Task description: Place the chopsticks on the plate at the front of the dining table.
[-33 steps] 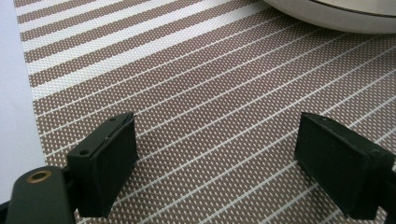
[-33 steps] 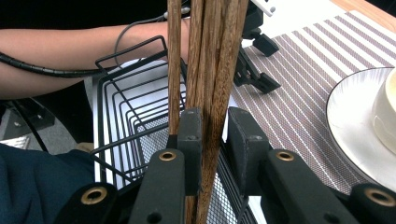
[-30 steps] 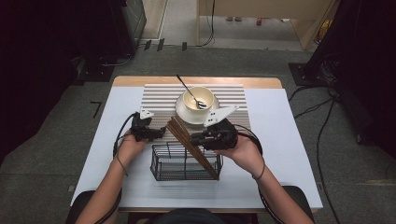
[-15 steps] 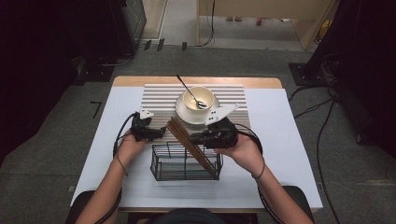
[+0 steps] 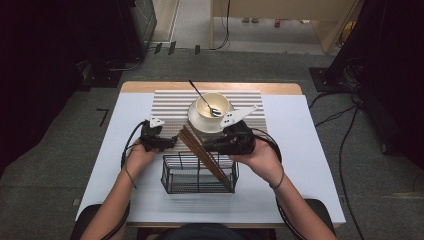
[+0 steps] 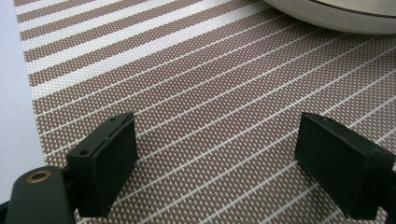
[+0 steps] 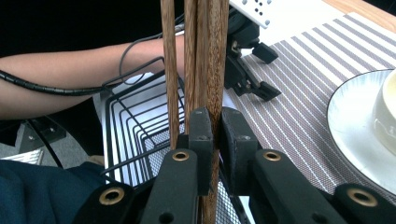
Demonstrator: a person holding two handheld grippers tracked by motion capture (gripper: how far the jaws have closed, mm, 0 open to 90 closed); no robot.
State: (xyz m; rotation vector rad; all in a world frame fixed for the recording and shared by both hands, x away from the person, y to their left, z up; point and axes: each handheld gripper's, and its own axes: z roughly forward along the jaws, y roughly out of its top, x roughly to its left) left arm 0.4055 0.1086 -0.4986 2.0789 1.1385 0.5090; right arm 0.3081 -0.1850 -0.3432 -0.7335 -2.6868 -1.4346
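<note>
Clearly four chopsticks (image 7: 196,56), one basket (image 5: 172,177), one cup (image 5: 207,102).

No writing to read anywhere here: no label, brand, number or sign comes through in the high view or in either gripper view. The striped mat (image 5: 170,107) carries only its woven lines, no lettering. The saucer (image 5: 197,121) and the cup (image 5: 205,102) are plain, no mark legible on either. The wooden chopsticks (image 7: 201,56) show bare grain, nothing printed. The pale plate (image 7: 254,11) atop the far gripper has small dark holes, not characters. The wire basket (image 5: 176,176) bears no tag, and the desk (image 5: 310,150) surface is blank.
</note>
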